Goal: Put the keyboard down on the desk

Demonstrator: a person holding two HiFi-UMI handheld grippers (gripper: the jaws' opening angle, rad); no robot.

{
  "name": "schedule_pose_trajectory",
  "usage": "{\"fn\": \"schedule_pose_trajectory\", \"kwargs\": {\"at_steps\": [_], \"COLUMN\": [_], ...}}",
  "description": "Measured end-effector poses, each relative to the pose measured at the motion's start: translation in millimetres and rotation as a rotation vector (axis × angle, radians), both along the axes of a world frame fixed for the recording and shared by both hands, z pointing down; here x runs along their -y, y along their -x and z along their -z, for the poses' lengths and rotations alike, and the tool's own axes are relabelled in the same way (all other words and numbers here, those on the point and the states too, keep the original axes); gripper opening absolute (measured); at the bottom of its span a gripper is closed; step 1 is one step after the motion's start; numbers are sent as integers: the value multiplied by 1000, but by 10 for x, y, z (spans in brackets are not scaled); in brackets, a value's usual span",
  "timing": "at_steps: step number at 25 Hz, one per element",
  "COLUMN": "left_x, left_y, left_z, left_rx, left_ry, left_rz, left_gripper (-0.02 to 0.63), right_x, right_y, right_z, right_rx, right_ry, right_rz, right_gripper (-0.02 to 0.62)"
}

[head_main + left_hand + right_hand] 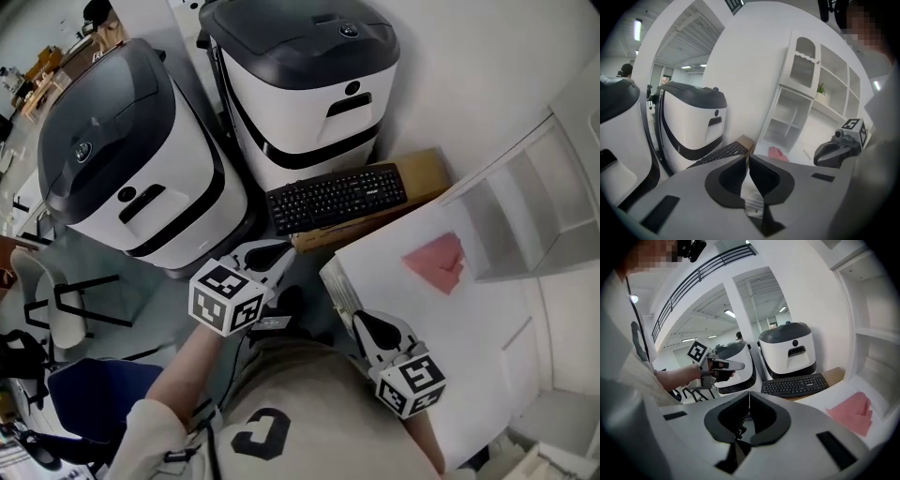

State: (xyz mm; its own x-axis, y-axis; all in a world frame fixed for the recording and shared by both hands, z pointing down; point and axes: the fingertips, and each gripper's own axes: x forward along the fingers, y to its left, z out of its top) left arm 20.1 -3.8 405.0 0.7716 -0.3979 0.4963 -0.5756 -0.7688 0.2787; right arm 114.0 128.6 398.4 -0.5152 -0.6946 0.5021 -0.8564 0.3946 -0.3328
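Right gripper [364, 321]: fingers closed on nothing, held over the near edge of the worktop [487, 337].
Left gripper [281, 251]: fingers pressed together and empty, off the worktop's left side, near the keyboard [336, 197] but not touching it.
On the worktop: a pink folded sheet [439, 262], apart from both grippers.
Keyboard place: black, keys up, lying on the cardboard box [422, 173] just past the worktop's far-left corner, not on the worktop.
Keyboard axis: long side runs left to right across the head view, with the right end a little farther off.
Cardboard box: brown and low; it carries the keyboard, and its inside cannot be seen.
Behind the keyboard: two white machines [300, 84] with dark lids.
Shelf unit [539, 202]: white, with open compartments, at the worktop's far side.
Left gripper view only: a small potted plant [820, 88] on an upper shelf.
Right gripper view only: the person's hand [701, 372] wrapped round the left gripper.
Head view only: a chair [66, 309] at the left.
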Motion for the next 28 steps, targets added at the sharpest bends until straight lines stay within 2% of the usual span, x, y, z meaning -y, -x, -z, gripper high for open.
{"fn": "schedule_pose_trajectory", "kwargs": {"at_steps": [3, 5, 12, 15, 18, 24, 26, 28], "left_x": [304, 413, 833, 977, 1104, 1286, 1362, 1468], "left_y": [113, 221, 551, 673, 711, 556, 487, 430], "left_z": [-188, -346, -1048, -1384, -1656, -2205, -2351, -2464], "left_rx": [15, 12, 35, 37, -15, -78, -144, -248], "left_ry": [14, 54, 231, 322, 419, 593, 664, 749], "left_rz": [-1, -5, 47, 48, 69, 92, 140, 204], "left_gripper": [33, 174, 310, 327, 327, 327, 327, 330], "right_x": [241, 359, 756, 889, 980, 1068, 1073, 1073], "right_y": [134, 265, 595, 732, 865, 966, 895, 818], "right_z": [-45, -110, -154, -167, -204, -241, -261, -283], "right_rx": [-32, -50, -86, -99, -116, -130, -122, -114], "right_ry": [26, 58, 100, 108, 130, 161, 174, 182], "right_rz": [30, 54, 129, 152, 169, 186, 171, 158], "right_gripper": [25, 25, 25, 25, 25, 25, 25, 25]}}
